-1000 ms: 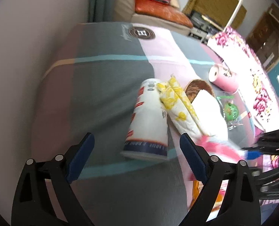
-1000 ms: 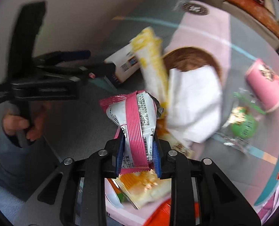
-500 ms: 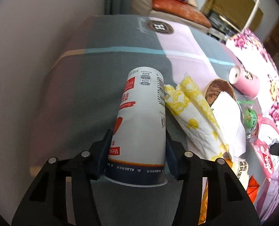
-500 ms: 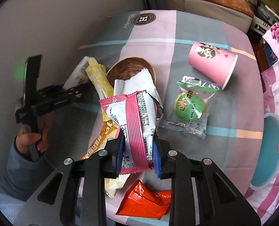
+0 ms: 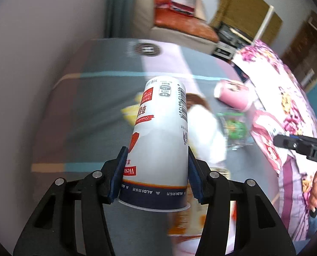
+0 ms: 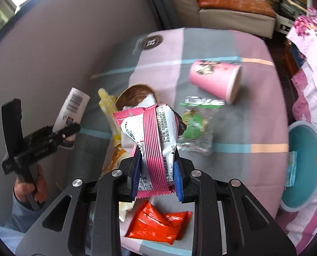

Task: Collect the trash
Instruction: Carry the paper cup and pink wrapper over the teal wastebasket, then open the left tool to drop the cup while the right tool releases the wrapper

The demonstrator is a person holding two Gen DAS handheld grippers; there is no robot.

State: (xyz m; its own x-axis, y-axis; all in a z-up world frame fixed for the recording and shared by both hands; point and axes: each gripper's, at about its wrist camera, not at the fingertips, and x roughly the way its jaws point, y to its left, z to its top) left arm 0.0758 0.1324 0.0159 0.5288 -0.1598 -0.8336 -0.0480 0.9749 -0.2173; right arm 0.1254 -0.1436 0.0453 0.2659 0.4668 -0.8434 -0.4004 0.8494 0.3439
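Through the left wrist view, your left claw [image 5: 156,173] is clamped on the white paper cup [image 5: 160,140], lifted clear of the table [image 5: 98,106]; you need a bin next. In the right wrist view, your right claw [image 6: 156,176] grips the pink snack wrapper [image 6: 152,140], and the teal bin [image 6: 303,164] sits just beyond the table edge, while the pink cup [image 6: 216,79], green sweet packet [image 6: 194,125] and orange wrapper [image 6: 158,224] wait

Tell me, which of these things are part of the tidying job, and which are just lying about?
Part of the job:
white paper cup, clamped in the left gripper
pink snack wrapper, clamped in the right gripper
pink paper cup
green sweet packet
orange wrapper
teal bin

Just lying about:
checked tablecloth
sofa
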